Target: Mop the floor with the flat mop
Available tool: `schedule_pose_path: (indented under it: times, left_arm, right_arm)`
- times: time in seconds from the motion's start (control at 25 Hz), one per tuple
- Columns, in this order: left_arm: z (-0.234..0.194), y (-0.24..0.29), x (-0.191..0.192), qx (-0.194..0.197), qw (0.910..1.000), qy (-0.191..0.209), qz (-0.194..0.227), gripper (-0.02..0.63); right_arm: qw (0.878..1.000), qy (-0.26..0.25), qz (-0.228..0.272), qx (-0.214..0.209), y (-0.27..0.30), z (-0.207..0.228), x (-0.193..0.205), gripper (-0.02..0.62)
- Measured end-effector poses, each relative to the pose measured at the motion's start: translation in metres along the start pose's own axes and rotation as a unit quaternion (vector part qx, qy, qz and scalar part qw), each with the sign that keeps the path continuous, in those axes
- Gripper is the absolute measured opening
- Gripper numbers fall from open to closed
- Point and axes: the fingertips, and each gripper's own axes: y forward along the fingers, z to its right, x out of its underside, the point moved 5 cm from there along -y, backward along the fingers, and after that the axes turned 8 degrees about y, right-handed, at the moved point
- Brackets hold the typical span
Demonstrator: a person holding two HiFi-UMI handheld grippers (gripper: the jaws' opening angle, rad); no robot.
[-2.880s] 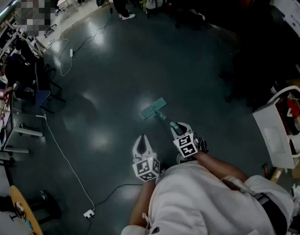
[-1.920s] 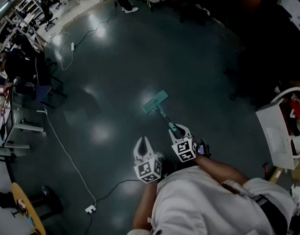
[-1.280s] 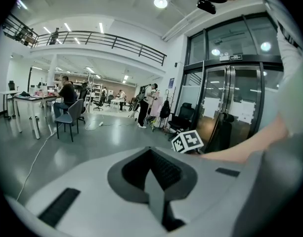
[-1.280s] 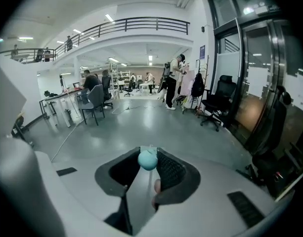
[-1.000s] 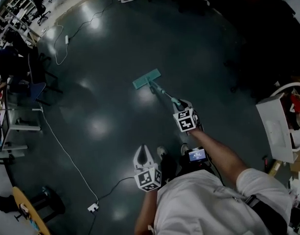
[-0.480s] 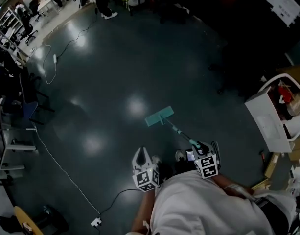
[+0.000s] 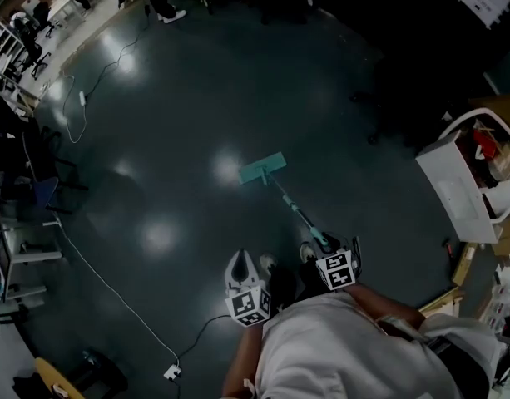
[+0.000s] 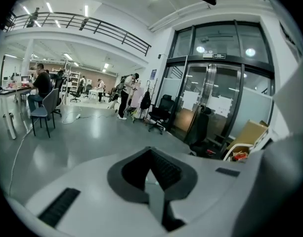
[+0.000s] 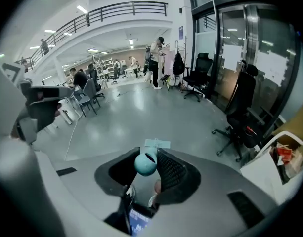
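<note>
The right tool (image 7: pixel 325 248) is held low and forward at the person's waist, clamped on the teal handle end of the flat mop (image 7: pixel 263 169) — the pad lies flat on the dark floor (image 7: pixel 196 98) ahead. The left tool (image 7: pixel 240 261) sits just beside it, jaws together, empty. A white cable (image 7: pixel 105 264) trails at the left — a white bin (image 7: pixel 458 194) stands at the right.

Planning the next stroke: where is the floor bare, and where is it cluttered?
Bare floor spreads ahead and left of the mop head, bordered by the white cable at left and office chairs beyond. Crowded: white cart at right, desks far left.
</note>
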Motion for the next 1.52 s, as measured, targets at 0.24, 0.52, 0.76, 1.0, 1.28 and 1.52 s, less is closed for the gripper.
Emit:
schedule_pose_path:
  times: [0.24,0.52,0.76,1.0,1.28,1.52]
  left_arm:
    - [-0.002,0.024,-0.005,-0.015,0.9999,-0.002,0.001,0.006]
    - [-0.027,0.016,-0.006,-0.036,0.9993,0.004,-0.006,0.006]
    - [-0.019,0.012,-0.003,-0.018,0.9997,-0.012,0.003,0.006]
    - [0.026,-0.001,-0.03,0.037,0.9986,-0.021,0.032,0.006]
    - [0.03,-0.004,-0.047,0.04,0.9974,-0.011,0.058,0.006]
    - [0.036,-0.009,-0.049,0.023,0.9972,-0.008,0.071,0.006]
  right_arm:
    - [0.998,-0.006,0.066,0.017,0.15,0.013,-0.094,0.11]
    - [0.997,-0.023,0.039,0.054,0.257,0.002,-0.178,0.11]
    - [0.998,-0.055,0.043,0.011,0.168,-0.006,-0.135,0.11]
    - [0.998,-0.068,0.008,-0.016,0.002,0.018,-0.054,0.11]
    - [0.994,-0.102,0.034,-0.025,-0.015,-0.002,-0.055,0.11]
    - [0.992,-0.112,0.042,-0.038,-0.018,-0.005,-0.068,0.11]
